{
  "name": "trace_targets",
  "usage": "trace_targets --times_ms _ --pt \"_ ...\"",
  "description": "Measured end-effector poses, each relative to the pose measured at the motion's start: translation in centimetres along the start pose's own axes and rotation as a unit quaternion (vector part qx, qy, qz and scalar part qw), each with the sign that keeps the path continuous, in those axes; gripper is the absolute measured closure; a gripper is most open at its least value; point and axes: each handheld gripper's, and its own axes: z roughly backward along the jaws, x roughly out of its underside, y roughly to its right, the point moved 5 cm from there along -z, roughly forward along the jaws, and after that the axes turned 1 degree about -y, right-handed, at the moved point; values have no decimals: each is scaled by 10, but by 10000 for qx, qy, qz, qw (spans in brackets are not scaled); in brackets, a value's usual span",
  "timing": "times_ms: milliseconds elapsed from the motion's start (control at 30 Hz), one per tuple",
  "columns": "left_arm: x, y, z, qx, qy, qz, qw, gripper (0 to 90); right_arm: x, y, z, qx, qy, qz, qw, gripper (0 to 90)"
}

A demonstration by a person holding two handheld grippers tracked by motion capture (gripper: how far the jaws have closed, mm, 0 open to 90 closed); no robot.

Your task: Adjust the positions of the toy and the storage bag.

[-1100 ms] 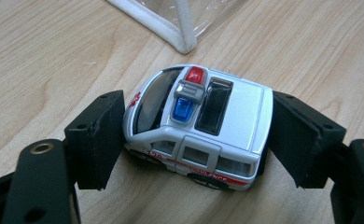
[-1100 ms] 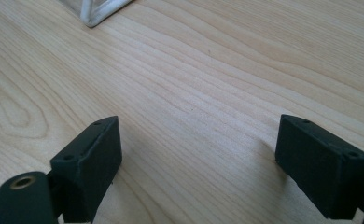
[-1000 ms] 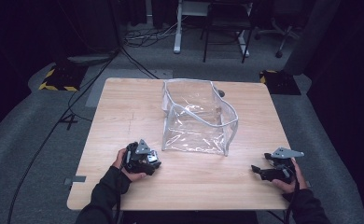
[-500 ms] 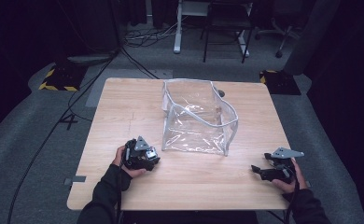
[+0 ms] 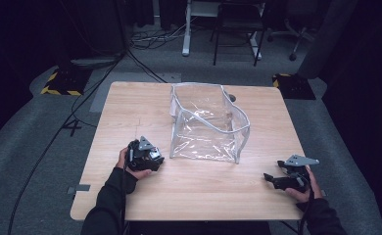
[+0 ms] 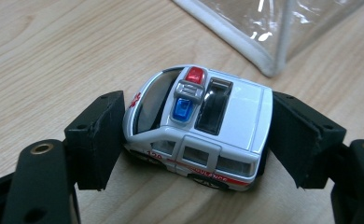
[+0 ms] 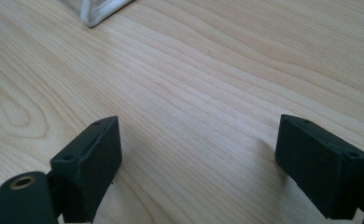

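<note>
A white toy ambulance (image 6: pixel 203 126) with red and blue roof lights sits lengthwise between the jaws of my left gripper (image 6: pixel 196 135), and the pads press on its two ends. It stays close over the wooden table (image 5: pixel 130 107). In the high view, my left gripper (image 5: pixel 155 157) is just left of the near-left corner of a clear plastic bag (image 5: pixel 208 125) with white edging. That corner (image 6: pixel 269 28) lies just beyond the ambulance. My right gripper (image 5: pixel 270 177) rests near the table's front right, open with nothing between its jaws (image 7: pixel 199 154).
The bag stands open-topped at the middle of the table; one of its corners (image 7: pixel 98 9) shows far ahead of the right gripper. Bare wood lies between the two hands. Beyond the table are dark floor, cables and chair legs.
My left gripper has moved a little away from the table's front edge, toward the bag's near-left corner, with the ambulance in it. The right gripper has kept still.
</note>
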Motion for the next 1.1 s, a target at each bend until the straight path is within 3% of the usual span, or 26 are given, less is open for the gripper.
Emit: trace_targets --times_ms 100,167,233,433,600,667,767,833,933,967,1033,1100 --pt "-3 -7 -2 -259 -31 400 9989 238 0 0 0 3 2 -2 10000 146" --pt "-4 -11 -4 -394 -24 557 9977 237 0 0 0 3 2 -4 10000 146" --pt "-4 -12 -4 -372 -15 627 9973 236 0 0 0 3 2 -5 10000 146" --pt "3 -13 4 -53 28 534 9986 176 0 0 0 4 5 2 10000 146" --pt "9 -18 16 58 79 267 9996 175 0 0 0 4 4 3 10000 146" --pt "12 -19 20 34 19 1 10000 207 0 0 0 4 3 0 10000 146" --pt "17 -23 23 23 -104 -158 9998 275 0 0 0 4 4 -1 10000 146" --pt "19 -29 25 -100 -152 -147 9997 327 0 0 0 3 3 -4 10000 146" --pt "22 -36 24 -68 -107 102 9999 370 0 0 0 4 3 0 10000 146" --pt "20 -37 23 -66 -45 63 9999 371 0 0 0 1 0 -1 10000 146" --pt "18 -35 22 13 -75 -72 9999 478 0 0 0 3 3 -2 10000 146" --pt "16 -34 21 -36 -72 -103 9999 474 0 0 0 3 2 -4 10000 146"
